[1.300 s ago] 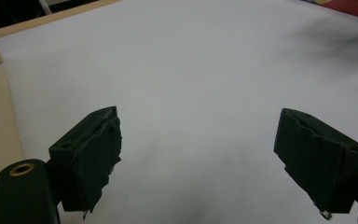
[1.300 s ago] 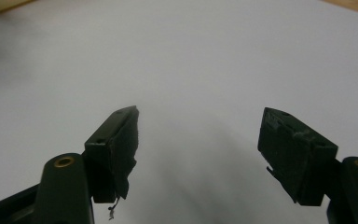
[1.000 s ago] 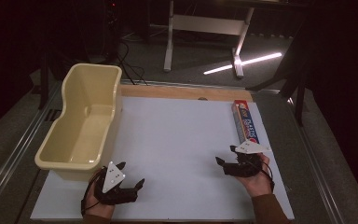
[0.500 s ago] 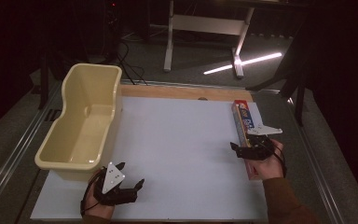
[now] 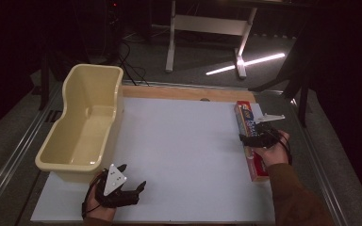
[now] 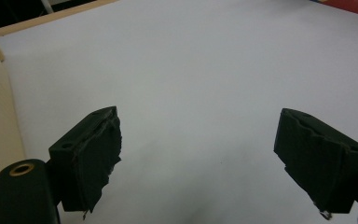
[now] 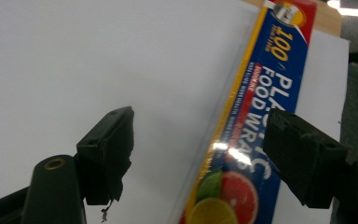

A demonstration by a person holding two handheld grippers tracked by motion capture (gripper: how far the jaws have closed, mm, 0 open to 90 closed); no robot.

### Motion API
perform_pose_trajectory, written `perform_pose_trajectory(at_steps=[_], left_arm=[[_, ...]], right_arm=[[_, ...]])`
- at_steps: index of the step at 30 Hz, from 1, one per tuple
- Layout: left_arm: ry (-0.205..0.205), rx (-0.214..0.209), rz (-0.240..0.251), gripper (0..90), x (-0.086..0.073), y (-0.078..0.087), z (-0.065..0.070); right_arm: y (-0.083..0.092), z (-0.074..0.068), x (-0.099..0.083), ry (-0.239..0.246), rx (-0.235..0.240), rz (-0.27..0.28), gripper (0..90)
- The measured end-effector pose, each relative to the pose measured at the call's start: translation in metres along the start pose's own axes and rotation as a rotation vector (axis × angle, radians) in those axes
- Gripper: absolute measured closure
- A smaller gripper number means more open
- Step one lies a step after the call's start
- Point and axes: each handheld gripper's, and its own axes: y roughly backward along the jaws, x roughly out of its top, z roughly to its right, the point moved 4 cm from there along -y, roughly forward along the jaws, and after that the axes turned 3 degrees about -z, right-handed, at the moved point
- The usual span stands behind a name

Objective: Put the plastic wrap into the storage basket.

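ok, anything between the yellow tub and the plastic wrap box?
Nothing: in the high view the stretch of white board between the yellow tub and the plastic wrap box is bare.

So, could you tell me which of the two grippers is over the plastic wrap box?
The right gripper: its open jaws straddle the plastic wrap box at the board's right edge. The left gripper, also open, sits near the yellow tub over bare white board.

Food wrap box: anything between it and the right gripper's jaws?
Nothing visible. The right gripper hangs over the food wrap box with jaws open, one either side of its long edge; bare white board around it. Jaws have just been opening, not pressing on it.
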Motion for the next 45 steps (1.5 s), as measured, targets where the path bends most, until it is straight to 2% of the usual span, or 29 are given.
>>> perform_pose_trajectory(at_steps=[5,9,17,21,24,25,26,27,30,31,32,33,36,37,38,39,40,41,42,43,45], left_arm=[[0.004,0.001,0.000,14.8,-0.001,0.001,-0.001],[0.006,0.001,0.000,14.9,-0.001,0.001,-0.001],[0.009,0.000,-0.001,14.9,-0.001,0.000,-0.001],[0.011,-0.001,-0.002,14.8,-0.002,0.000,-0.001],[0.016,0.001,-0.004,14.9,-0.002,0.000,-0.001],[0.018,0.000,-0.003,14.9,-0.002,0.000,-0.001],[0.022,0.000,-0.005,14.9,-0.003,0.000,-0.002],[0.022,0.000,-0.005,14.9,-0.003,0.000,-0.002],[0.030,0.000,-0.004,14.8,-0.003,0.000,-0.003],[0.030,0.000,-0.004,14.9,-0.003,0.000,-0.003],[0.032,0.002,-0.006,14.8,-0.004,0.000,-0.003],[0.032,0.002,-0.006,14.9,-0.004,0.000,-0.003],[0.033,0.002,-0.006,14.8,-0.004,0.001,-0.003],[0.033,0.002,-0.006,14.8,-0.004,0.001,-0.003],[0.034,0.001,-0.006,14.9,-0.004,0.001,-0.003],[0.034,0.001,-0.006,14.8,-0.004,0.001,-0.003],[0.035,0.000,-0.006,14.9,-0.004,0.001,-0.003],[0.035,0.000,-0.006,14.9,-0.004,0.001,-0.003],[0.035,-0.001,-0.007,14.9,-0.004,0.001,-0.003],[0.035,-0.001,-0.007,14.9,-0.004,0.001,-0.003],[0.035,-0.001,-0.005,14.9,-0.004,0.001,-0.003]], right_arm=[[-0.009,0.012,0.005,-0.034,-0.013,-0.021,24.2],[-0.017,0.021,0.008,-0.074,-0.007,-0.044,24.0],[-0.032,0.037,0.012,-0.150,0.009,-0.130,22.7],[-0.039,0.041,0.014,-0.166,0.010,-0.163,22.4],[-0.048,0.045,0.015,-0.183,0.005,-0.215,22.2],[-0.048,0.045,0.015,-0.183,0.005,-0.215,22.2],[-0.052,0.046,0.015,-0.194,0.016,-0.247,22.7],[-0.052,0.046,0.015,-0.194,0.016,-0.247,22.7],[-0.059,0.048,0.017,-0.220,0.038,-0.295,26.2],[-0.059,0.048,0.017,-0.220,0.038,-0.295,26.2],[-0.062,0.048,0.017,-0.227,0.048,-0.323,27.5],[-0.062,0.048,0.017,-0.227,0.048,-0.323,27.5],[-0.071,0.048,0.015,-0.235,0.065,-0.391,30.4],[-0.071,0.048,0.015,-0.235,0.065,-0.391,30.4],[-0.075,0.049,0.015,-0.257,0.082,-0.431,30.8],[-0.075,0.049,0.015,-0.257,0.082,-0.431,30.8],[-0.075,0.050,0.016,-0.274,0.091,-0.465,32.3],[-0.075,0.050,0.016,-0.274,0.091,-0.465,32.3],[-0.075,0.049,0.019,-0.277,0.073,-0.520,35.7],[-0.075,0.049,0.019,-0.277,0.073,-0.520,35.7],[-0.074,0.047,0.023,-0.287,0.039,-0.582,38.9]])
